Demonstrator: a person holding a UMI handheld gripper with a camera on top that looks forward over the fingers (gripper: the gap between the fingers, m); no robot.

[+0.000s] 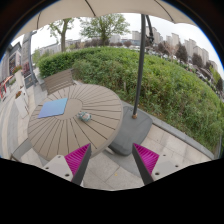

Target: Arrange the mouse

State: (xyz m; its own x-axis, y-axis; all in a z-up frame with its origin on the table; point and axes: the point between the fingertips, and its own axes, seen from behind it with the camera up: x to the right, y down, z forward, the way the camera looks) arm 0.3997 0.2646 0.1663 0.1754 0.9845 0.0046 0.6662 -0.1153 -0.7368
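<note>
A small grey mouse (85, 117) lies on the round slatted wooden table (70, 125), near its right side. A light blue mat (53, 107) lies further left on the same table. My gripper (111, 163) hangs well back from the table over the paved floor, and the mouse is beyond the fingers and slightly to the left. Both fingers with magenta pads (76, 158) stand wide apart, open, with nothing between them but paving.
A parasol pole (140, 70) rises from a dark square base (130, 130) just right of the table. Chairs (58, 80) stand behind the table and at its left. A green hedge (150, 75) and buildings lie beyond.
</note>
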